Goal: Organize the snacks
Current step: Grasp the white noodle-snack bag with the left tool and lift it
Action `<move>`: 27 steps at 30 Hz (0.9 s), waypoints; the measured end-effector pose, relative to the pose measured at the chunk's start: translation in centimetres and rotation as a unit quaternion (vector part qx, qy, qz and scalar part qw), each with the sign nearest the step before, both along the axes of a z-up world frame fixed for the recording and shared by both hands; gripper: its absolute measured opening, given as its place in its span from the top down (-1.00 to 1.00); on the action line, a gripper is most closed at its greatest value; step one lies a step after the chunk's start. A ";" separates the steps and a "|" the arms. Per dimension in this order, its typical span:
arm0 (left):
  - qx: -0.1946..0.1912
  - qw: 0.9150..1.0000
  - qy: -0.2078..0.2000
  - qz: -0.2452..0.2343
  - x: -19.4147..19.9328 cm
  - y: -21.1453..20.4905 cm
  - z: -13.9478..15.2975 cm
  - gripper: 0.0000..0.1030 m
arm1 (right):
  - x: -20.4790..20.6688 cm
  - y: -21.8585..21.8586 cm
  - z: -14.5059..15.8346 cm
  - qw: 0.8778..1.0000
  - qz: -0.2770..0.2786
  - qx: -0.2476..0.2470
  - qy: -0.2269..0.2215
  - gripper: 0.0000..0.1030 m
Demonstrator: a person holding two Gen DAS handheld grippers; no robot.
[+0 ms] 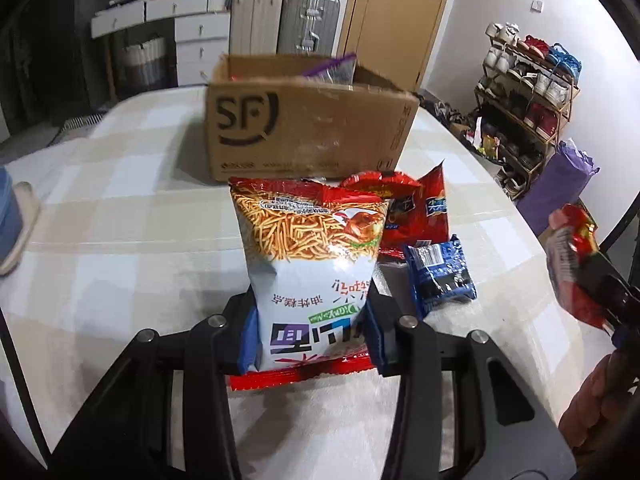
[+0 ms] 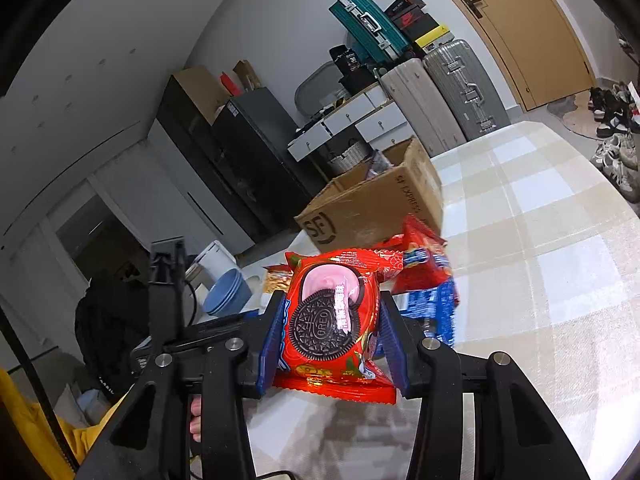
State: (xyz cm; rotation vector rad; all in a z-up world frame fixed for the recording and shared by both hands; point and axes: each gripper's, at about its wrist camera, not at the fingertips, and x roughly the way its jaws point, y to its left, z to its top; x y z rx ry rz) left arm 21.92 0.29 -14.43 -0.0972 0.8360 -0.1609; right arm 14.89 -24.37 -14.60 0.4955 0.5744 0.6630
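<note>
In the left wrist view my left gripper is shut on a white and orange bag of fried noodle sticks, its blue pads pressing the bag's sides. Beyond it lie red snack packs and a blue pack on the table. An open cardboard box marked SF stands further back. In the right wrist view my right gripper is shut on a red Oreo pack, lifted above the table. That gripper with its pack also shows at the right edge of the left wrist view.
The table carries a pale checked cloth. Blue bowls stand at its left end. Suitcases, white drawers and a shoe rack line the room behind. A purple-edged bag sticks out of the box.
</note>
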 end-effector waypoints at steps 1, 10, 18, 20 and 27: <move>-0.003 1.000 -0.006 0.001 -0.6 0.2 0.5 0.23 | -0.3 0.2 0.3 1.000 -0.001 -0.003 -0.002 0.12; -0.012 0.998 -0.053 0.010 -7.5 2.5 4.6 0.23 | -3.1 1.6 3.5 0.999 -0.004 -0.023 -0.032 0.12; -0.018 0.997 -0.075 0.008 -11.9 4.2 6.9 0.23 | -4.2 1.5 4.3 0.999 -0.015 -0.013 -0.033 0.12; -0.017 0.997 -0.078 0.009 -12.8 4.6 7.2 0.23 | -4.4 1.6 4.3 0.999 -0.014 -0.015 -0.034 0.12; -0.022 0.997 -0.074 0.010 -14.7 5.6 7.2 0.23 | -4.5 2.3 4.1 0.999 -0.011 -0.028 -0.026 0.12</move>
